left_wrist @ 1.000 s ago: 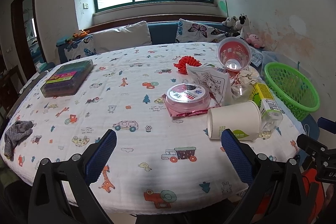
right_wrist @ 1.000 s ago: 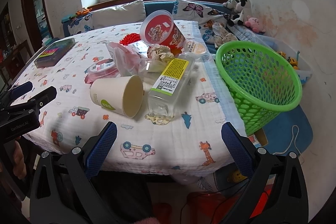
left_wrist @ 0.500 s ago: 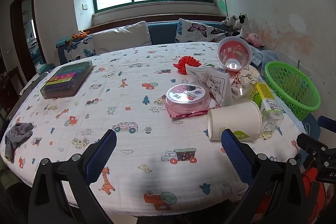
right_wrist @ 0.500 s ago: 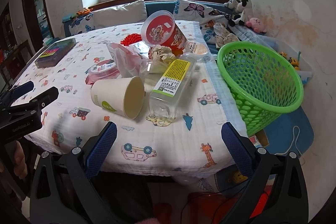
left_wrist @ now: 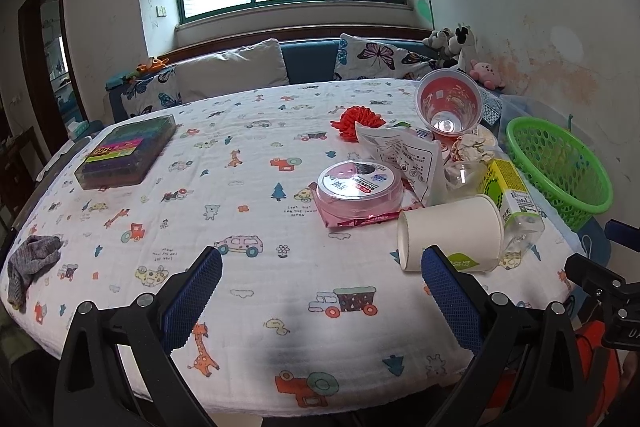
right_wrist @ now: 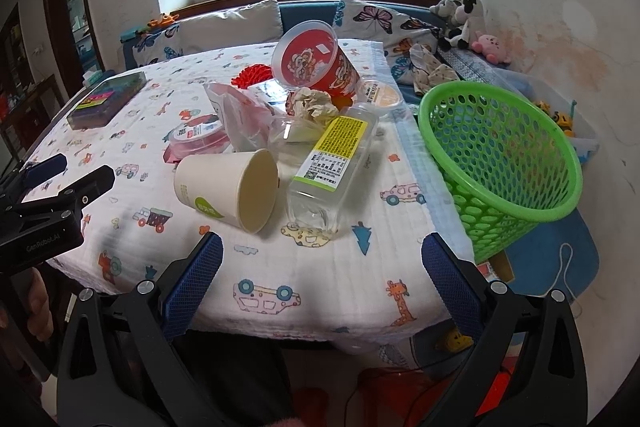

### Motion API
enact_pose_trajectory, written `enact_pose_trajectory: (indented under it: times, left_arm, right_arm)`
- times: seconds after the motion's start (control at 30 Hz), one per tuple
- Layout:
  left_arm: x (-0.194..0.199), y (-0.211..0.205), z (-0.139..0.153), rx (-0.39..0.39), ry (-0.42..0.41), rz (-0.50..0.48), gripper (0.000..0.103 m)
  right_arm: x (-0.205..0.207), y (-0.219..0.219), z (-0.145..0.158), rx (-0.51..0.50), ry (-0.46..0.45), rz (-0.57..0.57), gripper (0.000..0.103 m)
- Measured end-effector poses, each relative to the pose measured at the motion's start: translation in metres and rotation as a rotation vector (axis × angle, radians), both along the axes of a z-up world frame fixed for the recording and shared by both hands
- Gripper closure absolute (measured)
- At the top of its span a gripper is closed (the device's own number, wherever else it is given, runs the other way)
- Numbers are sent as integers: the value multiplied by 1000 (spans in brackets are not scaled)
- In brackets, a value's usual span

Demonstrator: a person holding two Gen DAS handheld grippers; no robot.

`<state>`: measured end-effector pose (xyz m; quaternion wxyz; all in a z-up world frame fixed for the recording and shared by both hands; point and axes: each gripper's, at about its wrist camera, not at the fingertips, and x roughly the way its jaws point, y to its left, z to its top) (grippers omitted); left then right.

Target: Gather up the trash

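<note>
While both tools gape, paper cup (right_wrist: 228, 187) lies near table edge (right_wrist: 320, 335).

Ahead of my right tongs (right_wrist: 322, 267) with blue pads I see a white paper cup (right_wrist: 226, 189) with a green leaf mark, a clear bottle (right_wrist: 332, 167) labelled yellow, a bright green basket (right_wrist: 500, 155) and a white cartoon-printed tablecloth (right_wrist: 320, 279).

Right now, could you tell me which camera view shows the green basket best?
The right wrist view: the green basket sits large and near, with its whole rim, perforated wall and inside visible, tilted beside the table edge. The left wrist view shows the same basket smaller, at the far right, warped by the fisheye.
</note>
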<state>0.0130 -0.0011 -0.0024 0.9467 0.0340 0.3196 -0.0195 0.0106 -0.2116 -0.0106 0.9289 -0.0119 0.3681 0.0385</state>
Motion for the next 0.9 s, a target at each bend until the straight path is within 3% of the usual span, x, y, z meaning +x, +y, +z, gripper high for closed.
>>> enact_pose_trajectory:
  times: [0.63, 0.9]
  left_arm:
    - [19, -5, -4, 10, 20, -52, 6]
    - [31, -8, -4, 25, 27, -103, 6]
  right_arm:
    - [25, -9, 4, 9, 8, 2, 4]
    - [54, -16, 2, 38, 54, 4, 4]
